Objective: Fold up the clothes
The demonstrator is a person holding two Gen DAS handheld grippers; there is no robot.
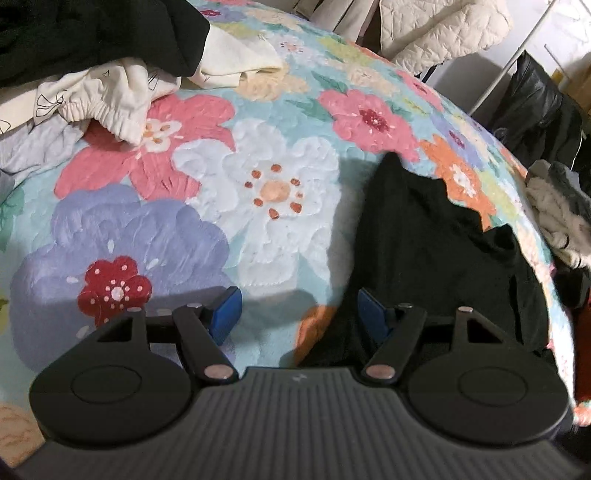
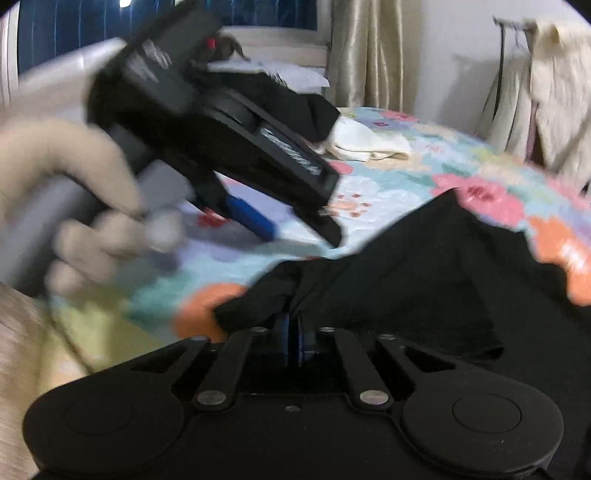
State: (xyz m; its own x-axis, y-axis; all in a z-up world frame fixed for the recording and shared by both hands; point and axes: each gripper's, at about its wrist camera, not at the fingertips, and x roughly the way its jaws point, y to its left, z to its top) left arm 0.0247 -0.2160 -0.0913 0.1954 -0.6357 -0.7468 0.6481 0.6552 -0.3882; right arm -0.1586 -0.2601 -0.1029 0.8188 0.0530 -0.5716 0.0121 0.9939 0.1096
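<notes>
Over on the far left of the bed, a pile of clothes (image 1: 92,55) is heaped up, a dark piece on top and cream stuff with an elastic hem underneath, none of it folded yet by the look of it. The floral bedspread (image 1: 207,206) is left bare through the middle.

The left gripper (image 1: 297,314) is hung just above that bare patch with its blue-padded fingers (image 1: 225,314) spread wide and nothing held between them; in the right wrist view it is seen blurred, gripped by a hand (image 2: 74,206) in a pale glove or sleeve.

Further right, the black garment (image 1: 424,258) is spread along the right side of the bedspread, its near edge bunched up. That bunched edge is pinched by the right gripper (image 2: 292,332), fingers clamped tight on a fold of the fabric.

The cloth is judged to be light, thin and totally floppy, so no shape will be kept on its own and anything lifted by one point will just droop. It's probably best taken at a second spot along the same edge, or at a corner, by the free left fingers, so the piece can be stretched flat between both before being folded. Seams and hems are hard to make out in all that black.

On the far right, a cream quilted jacket (image 1: 443,33) is hung up.
</notes>
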